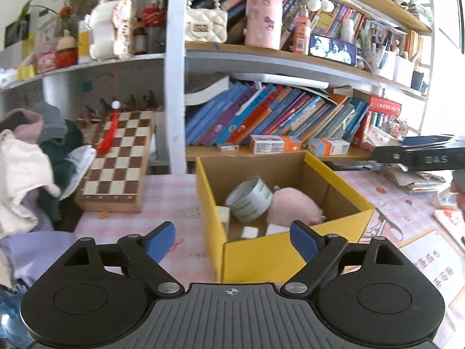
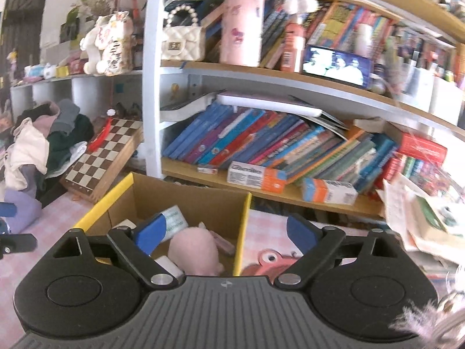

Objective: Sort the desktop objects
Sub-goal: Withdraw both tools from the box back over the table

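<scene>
Both tongs, left (image 1: pixel 232 240) and right (image 2: pixel 226 232), gape wide, empty; boxed tape roll (image 1: pixel 249 202) light, rigid: grip its rim.

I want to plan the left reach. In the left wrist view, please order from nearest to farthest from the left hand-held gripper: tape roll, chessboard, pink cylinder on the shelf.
1. Tape roll: inside the yellow box, just ahead of the left hand-held gripper.
2. Chessboard: farther back on the left, leaning.
3. Pink cylinder: farthest, up on the shelf.
</scene>
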`<control>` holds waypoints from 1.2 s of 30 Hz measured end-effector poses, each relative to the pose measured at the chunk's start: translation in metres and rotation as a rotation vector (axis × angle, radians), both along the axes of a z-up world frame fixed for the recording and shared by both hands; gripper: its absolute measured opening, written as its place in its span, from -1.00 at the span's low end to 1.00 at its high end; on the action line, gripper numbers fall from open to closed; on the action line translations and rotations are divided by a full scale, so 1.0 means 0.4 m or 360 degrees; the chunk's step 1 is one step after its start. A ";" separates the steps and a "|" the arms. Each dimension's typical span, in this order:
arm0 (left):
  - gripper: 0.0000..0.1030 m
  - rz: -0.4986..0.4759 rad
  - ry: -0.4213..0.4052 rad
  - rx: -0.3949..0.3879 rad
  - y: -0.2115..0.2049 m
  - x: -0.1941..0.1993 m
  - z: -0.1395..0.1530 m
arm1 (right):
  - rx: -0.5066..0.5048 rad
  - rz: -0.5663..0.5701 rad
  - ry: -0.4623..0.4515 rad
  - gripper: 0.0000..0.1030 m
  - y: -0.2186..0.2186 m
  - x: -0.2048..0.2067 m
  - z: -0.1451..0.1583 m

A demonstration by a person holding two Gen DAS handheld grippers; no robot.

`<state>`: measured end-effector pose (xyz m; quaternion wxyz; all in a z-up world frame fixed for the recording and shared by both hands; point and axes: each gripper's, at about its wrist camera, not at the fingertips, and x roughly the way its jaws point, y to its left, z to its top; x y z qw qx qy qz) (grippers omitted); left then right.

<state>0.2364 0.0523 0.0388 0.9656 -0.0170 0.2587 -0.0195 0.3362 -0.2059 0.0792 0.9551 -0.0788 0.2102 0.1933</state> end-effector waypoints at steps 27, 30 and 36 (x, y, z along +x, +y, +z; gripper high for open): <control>0.89 0.0014 0.0083 0.0084 0.034 -0.175 -0.099 | -0.0066 -0.0279 0.0186 0.97 -0.011 -0.280 -0.198; 0.92 0.0004 0.0113 0.0073 0.032 -0.186 -0.114 | -0.0085 -0.0263 0.0224 1.00 0.002 -0.300 -0.219; 0.93 -0.0018 0.0169 0.0049 0.023 -0.206 -0.141 | -0.0115 -0.0218 0.0322 1.00 0.032 -0.341 -0.267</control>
